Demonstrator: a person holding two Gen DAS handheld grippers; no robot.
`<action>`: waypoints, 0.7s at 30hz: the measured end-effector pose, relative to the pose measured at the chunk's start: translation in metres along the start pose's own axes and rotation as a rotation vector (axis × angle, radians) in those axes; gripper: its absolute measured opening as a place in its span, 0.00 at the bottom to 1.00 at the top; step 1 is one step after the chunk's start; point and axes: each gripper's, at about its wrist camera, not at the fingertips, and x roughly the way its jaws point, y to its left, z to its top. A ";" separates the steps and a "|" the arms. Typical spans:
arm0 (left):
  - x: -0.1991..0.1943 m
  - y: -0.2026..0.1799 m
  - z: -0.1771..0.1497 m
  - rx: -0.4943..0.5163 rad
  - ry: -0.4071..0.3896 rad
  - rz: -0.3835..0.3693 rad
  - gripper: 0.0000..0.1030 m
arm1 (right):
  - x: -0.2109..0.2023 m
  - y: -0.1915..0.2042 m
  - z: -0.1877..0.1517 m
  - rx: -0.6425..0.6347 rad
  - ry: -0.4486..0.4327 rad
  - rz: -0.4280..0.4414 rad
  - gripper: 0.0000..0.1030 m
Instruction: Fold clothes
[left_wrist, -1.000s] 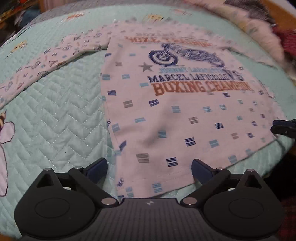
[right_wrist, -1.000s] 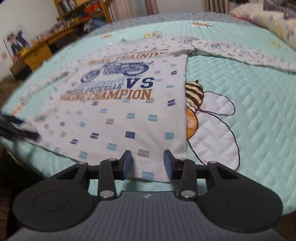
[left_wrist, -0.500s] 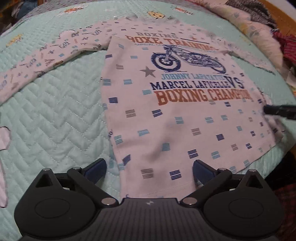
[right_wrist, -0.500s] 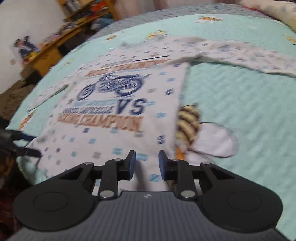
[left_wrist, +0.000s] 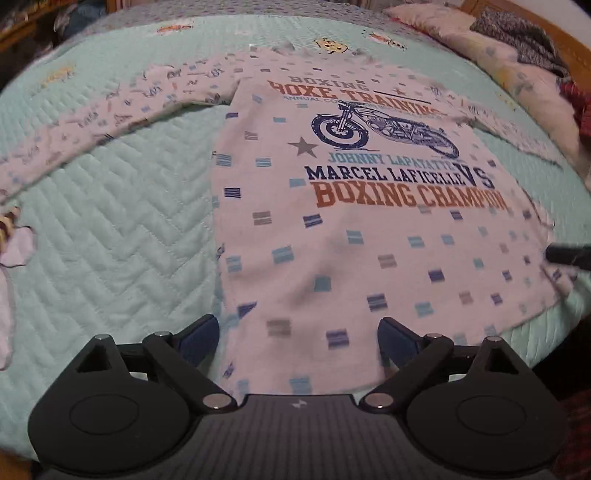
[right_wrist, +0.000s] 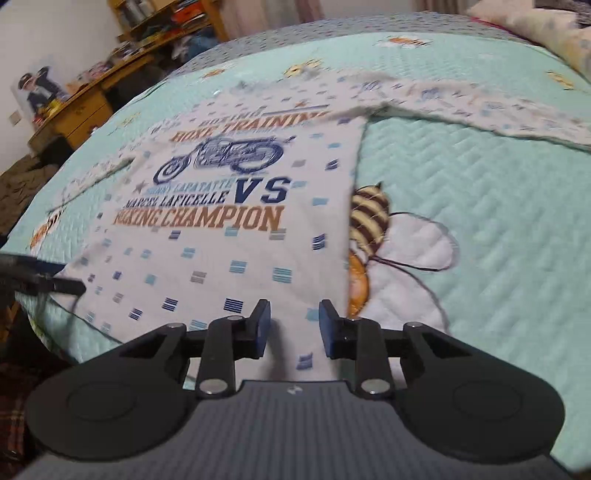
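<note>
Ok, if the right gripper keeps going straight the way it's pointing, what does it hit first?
The shirt: the right gripper is open over its hem near the corner, so it likely meets that cloth first, with the quilt underneath. Height above the fabric is unclear.

Left gripper (left_wrist: 298, 334) wide open; right gripper (right_wrist: 294, 328) narrower, open

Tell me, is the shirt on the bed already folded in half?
No, the shirt lies spread flat on the quilt, its whole printed front showing and a sleeve stretched out to the side.
</note>
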 end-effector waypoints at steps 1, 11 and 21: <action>-0.001 0.000 -0.002 -0.003 0.001 -0.002 0.92 | -0.006 0.005 0.001 -0.004 -0.018 0.015 0.32; -0.024 0.013 -0.020 -0.074 -0.015 -0.015 0.94 | 0.004 0.023 -0.020 -0.042 0.100 -0.011 0.31; -0.029 -0.007 0.015 -0.090 -0.063 -0.048 0.98 | 0.007 0.023 0.025 0.014 -0.084 0.038 0.47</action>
